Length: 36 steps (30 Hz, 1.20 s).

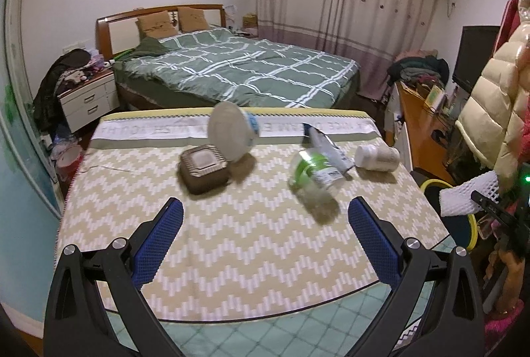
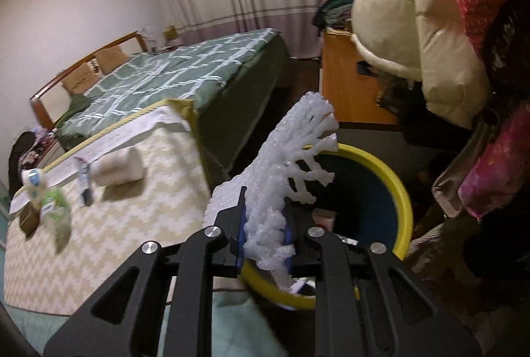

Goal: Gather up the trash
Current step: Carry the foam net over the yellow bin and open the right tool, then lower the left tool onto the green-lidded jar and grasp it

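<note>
Blurring along the table in the right wrist view: bottle [image 2: 54, 214], tube [image 2: 84, 183], jar [image 2: 121, 169]. Hiding most of the bin [image 2: 402, 194] rim behind foam net [image 2: 281, 191] and right gripper [image 2: 265, 241]. Cutting off the right gripper [image 1: 497, 211] and bin [image 1: 434, 183] at the left wrist view's edge. Leaving cloth lettering [image 1: 159, 128] unreadable.

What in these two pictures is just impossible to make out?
- Bin contents: right wrist view, hidden by the foam net and the right gripper shut on it.
- Tablecloth lettering: left wrist view, upside down and blurred.
- Clear bottle label: left wrist view, too small, smeared.
- Bin in left wrist view: cut off by the table edge.
</note>
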Each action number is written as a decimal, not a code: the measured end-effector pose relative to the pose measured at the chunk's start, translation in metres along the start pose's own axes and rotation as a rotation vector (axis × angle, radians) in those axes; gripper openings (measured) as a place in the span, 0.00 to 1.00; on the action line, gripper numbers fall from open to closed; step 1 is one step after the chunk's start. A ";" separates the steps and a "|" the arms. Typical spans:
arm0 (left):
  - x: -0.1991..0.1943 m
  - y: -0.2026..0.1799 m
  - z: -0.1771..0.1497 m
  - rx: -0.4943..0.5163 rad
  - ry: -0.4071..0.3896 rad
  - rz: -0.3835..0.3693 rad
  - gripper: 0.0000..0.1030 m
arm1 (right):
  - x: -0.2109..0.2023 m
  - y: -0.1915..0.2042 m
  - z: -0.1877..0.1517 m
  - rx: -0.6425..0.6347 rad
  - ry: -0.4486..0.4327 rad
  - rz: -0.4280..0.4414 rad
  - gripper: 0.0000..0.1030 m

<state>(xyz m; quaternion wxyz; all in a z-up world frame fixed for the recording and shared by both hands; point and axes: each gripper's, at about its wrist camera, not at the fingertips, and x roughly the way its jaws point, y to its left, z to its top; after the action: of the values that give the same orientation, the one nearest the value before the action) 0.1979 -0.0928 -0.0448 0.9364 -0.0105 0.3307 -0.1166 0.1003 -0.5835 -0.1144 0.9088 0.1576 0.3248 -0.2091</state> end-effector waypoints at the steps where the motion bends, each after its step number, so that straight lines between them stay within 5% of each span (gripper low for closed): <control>1: 0.002 -0.004 0.001 0.005 0.003 -0.006 0.95 | 0.003 0.000 -0.001 0.003 0.002 -0.005 0.17; 9: 0.016 -0.029 0.004 0.046 0.025 -0.037 0.95 | 0.015 -0.002 -0.002 0.020 -0.004 -0.047 0.38; 23: 0.046 -0.043 0.004 0.048 0.077 -0.042 0.95 | 0.008 0.006 -0.007 0.020 -0.052 -0.075 0.50; 27: 0.056 -0.051 0.004 0.063 0.096 -0.035 0.95 | 0.003 0.001 -0.007 0.049 -0.076 -0.101 0.61; 36: 0.071 -0.069 0.003 0.096 0.117 -0.039 0.95 | 0.004 0.002 -0.007 0.047 -0.079 -0.116 0.65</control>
<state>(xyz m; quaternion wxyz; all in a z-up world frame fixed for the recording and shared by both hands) 0.2384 -0.1759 -0.0796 0.9126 0.0350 0.3784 -0.1511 0.1000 -0.5796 -0.1218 0.9033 0.1512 0.2923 -0.2752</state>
